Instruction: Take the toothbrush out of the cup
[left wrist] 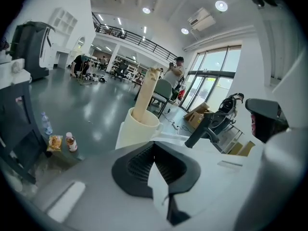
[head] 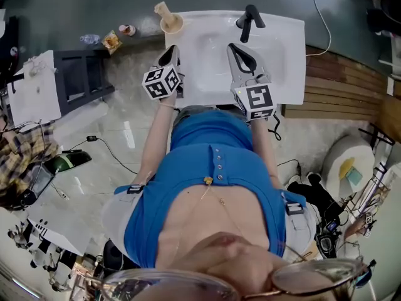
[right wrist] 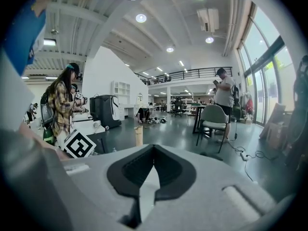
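Observation:
A cream cup (head: 171, 22) stands on the far left corner of the white sink (head: 288, 55), with a pale toothbrush (head: 163, 9) upright in it. My left gripper (head: 169, 50) hovers just short of the cup, shut with nothing between its jaws. In the left gripper view the cup (left wrist: 137, 129) and toothbrush (left wrist: 144, 97) rise just beyond the closed tips (left wrist: 154, 146), apart from them. My right gripper (head: 233, 47) hangs over the basin, also shut and empty. In the right gripper view its tips (right wrist: 154, 148) meet, and the toothbrush (right wrist: 138, 135) shows to the left.
A black faucet (head: 249, 21) stands at the back of the sink, right of the cup. Small bottles and a snack pack (head: 113, 39) lie on the floor to the left, near a dark shelf (head: 81, 74). Wooden boards (head: 338, 86) lie to the right.

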